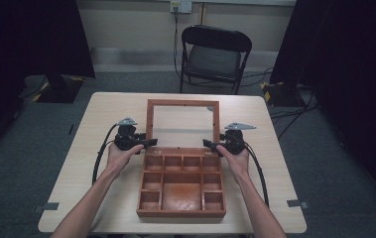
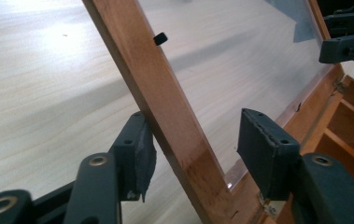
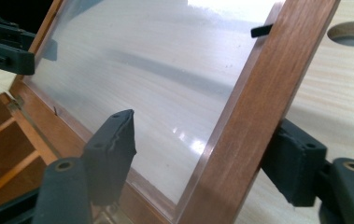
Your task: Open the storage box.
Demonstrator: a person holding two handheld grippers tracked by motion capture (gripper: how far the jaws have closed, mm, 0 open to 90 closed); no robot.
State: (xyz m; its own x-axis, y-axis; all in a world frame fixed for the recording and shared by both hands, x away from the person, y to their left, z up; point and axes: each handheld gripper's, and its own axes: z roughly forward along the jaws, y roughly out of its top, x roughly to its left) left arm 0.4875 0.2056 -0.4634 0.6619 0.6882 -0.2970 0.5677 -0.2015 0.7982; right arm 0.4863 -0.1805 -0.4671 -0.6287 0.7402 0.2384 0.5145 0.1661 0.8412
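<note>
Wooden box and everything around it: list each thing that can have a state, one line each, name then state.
wooden box: open, its compartments look empty.
lid: swung back past upright, its clear pane leaning away from the box.
left tool: open, the lid's side rail between its jaws, one pad touching, the other apart.
right tool: open, the lid's other rail between its jaws, one pad clearly apart.
folding chair: unfolded, unoccupied.
</note>
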